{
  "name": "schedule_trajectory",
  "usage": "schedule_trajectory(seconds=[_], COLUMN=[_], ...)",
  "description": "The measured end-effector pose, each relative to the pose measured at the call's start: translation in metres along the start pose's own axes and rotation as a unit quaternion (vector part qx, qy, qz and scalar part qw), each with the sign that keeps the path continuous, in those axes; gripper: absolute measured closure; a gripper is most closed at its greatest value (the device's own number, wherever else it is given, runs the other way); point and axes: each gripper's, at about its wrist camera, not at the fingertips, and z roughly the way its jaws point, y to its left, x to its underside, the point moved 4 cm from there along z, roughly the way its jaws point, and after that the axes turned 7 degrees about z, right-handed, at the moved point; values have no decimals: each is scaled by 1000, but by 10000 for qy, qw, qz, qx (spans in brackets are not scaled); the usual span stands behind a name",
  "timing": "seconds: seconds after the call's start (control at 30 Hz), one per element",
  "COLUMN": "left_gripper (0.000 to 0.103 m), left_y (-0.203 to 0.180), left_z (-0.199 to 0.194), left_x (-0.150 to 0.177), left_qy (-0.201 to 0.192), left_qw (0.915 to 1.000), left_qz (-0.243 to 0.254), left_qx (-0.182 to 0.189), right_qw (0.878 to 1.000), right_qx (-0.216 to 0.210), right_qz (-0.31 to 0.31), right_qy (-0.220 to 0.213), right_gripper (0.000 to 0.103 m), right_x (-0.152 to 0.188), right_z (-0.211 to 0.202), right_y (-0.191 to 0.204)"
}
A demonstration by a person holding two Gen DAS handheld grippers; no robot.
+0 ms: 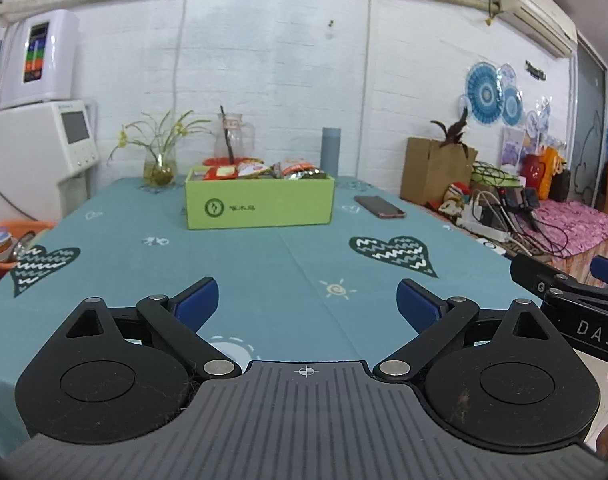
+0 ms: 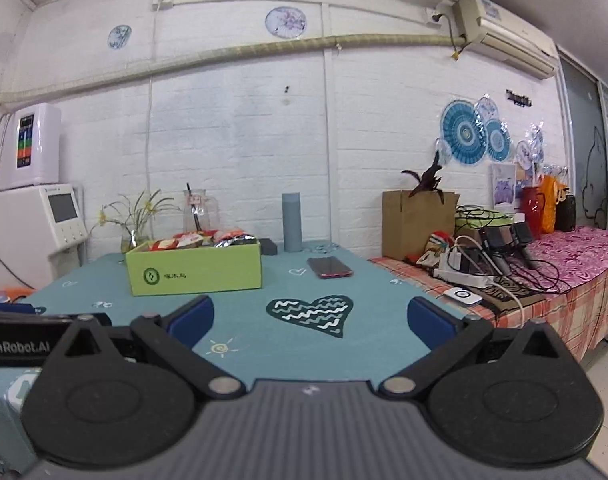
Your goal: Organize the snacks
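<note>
A green cardboard box [image 1: 259, 204] stands on the far middle of the teal tablecloth [image 1: 296, 264]. Several snack packets [image 1: 260, 170] in red, orange and silver wrappers lie inside it. The box [image 2: 194, 268] and snacks [image 2: 208, 240] also show in the right wrist view. My left gripper [image 1: 307, 306] is open and empty, over the near part of the table, well short of the box. My right gripper [image 2: 310, 320] is open and empty, to the right of the left one; its body [image 1: 576, 304] shows at the left view's right edge.
A phone [image 1: 379, 206] lies right of the box. A grey bottle [image 1: 330, 152], a glass jar [image 1: 234, 140] and a vase with flowers [image 1: 158, 160] stand behind it. A side table with chargers and cables [image 2: 504, 264] lies to the right. A white appliance [image 1: 36, 148] stands left.
</note>
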Motion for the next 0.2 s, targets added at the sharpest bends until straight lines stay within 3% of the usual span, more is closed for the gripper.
schedule_trajectory(seconds=[0.2], left_gripper=[23], left_y=[-2], left_z=[15], left_x=[-1], left_qy=[95], left_qw=[9999], left_qz=[-116], left_qx=[-59], right_qw=[9993], right_qx=[13], right_qz=[-137], right_qy=[351], right_gripper=[0], right_x=[20], right_z=[-5], right_y=[-10])
